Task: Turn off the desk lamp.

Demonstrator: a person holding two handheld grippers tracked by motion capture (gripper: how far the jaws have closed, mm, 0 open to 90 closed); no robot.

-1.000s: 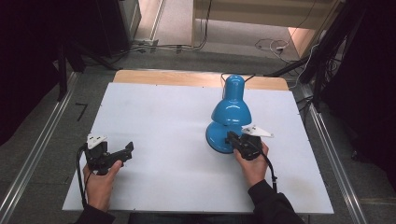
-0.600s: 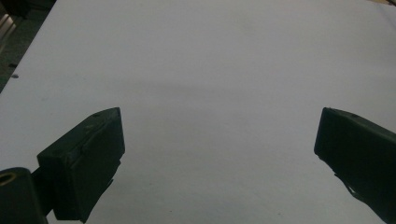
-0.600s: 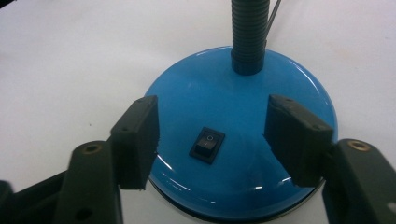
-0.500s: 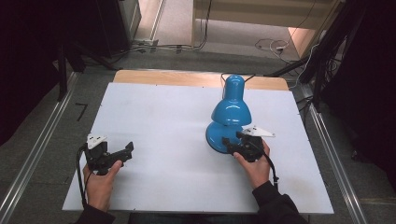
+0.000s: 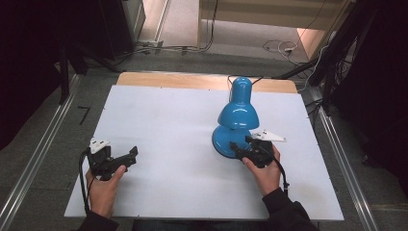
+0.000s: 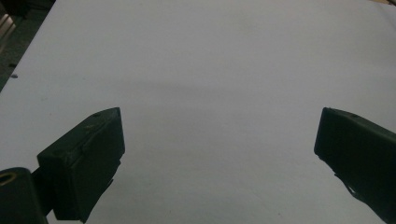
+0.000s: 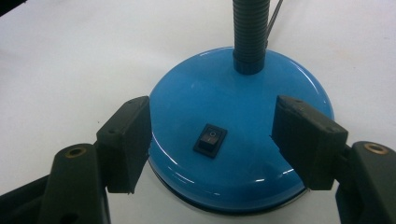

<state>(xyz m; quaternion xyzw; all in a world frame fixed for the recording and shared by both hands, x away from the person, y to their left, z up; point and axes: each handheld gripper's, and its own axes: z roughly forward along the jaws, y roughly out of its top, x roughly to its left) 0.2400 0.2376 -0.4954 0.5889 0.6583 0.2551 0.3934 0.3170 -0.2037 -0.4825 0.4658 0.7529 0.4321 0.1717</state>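
A glossy blue desk lamp (image 5: 236,126) stands upright on the right half, its round base (image 7: 240,140) bearing a black rocker switch (image 7: 210,139), shade tilted toward the far side.

High view looks down over the table (image 5: 159,110) — claw views skim close above it.

A white worktop (image 5: 163,120) with a wooden far edge carries a blue desk lamp (image 5: 235,125) standing right of its middle.

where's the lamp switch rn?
The black rocker switch sits on top of the blue lamp base, in front of the ribbed neck. In the right gripper view it lies between the open right gripper jaws, untouched.
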